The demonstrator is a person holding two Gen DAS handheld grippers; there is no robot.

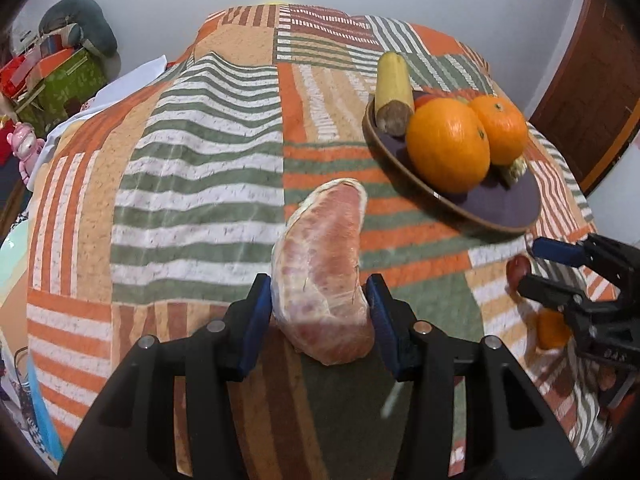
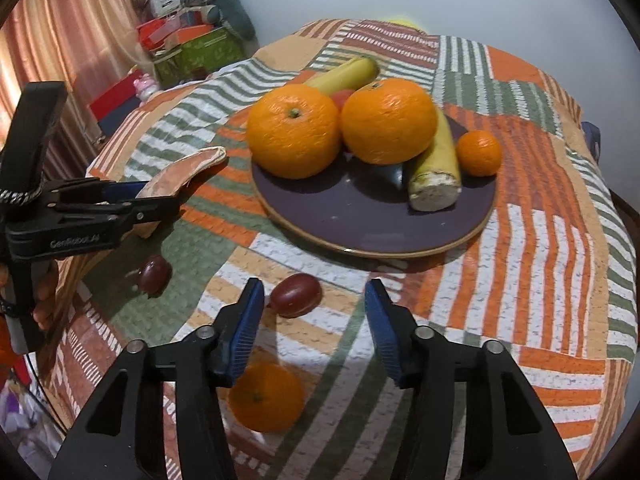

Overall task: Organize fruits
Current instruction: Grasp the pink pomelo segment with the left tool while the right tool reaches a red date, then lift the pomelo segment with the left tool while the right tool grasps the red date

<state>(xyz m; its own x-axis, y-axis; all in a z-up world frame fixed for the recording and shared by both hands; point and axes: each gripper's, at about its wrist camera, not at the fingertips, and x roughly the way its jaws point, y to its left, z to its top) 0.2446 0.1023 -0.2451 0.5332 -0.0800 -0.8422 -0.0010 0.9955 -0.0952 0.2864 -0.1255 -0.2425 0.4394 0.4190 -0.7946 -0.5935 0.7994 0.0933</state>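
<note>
Even indoor light, moderately bright; strong fisheye distortion.
Dark vignette at corners, edges bowed. Soft shadows under the plate point(image 2: 372, 236) and oranges point(image 2: 294, 130). Slight blur on near tangerine point(image 2: 266, 396); faint glare on plate glaze.

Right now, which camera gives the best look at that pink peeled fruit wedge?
The left wrist view: the pink wedge fills the centre, its flat face showing, gripped by the left claw. The right wrist view catches it only edge-on, partly behind that claw.
</note>
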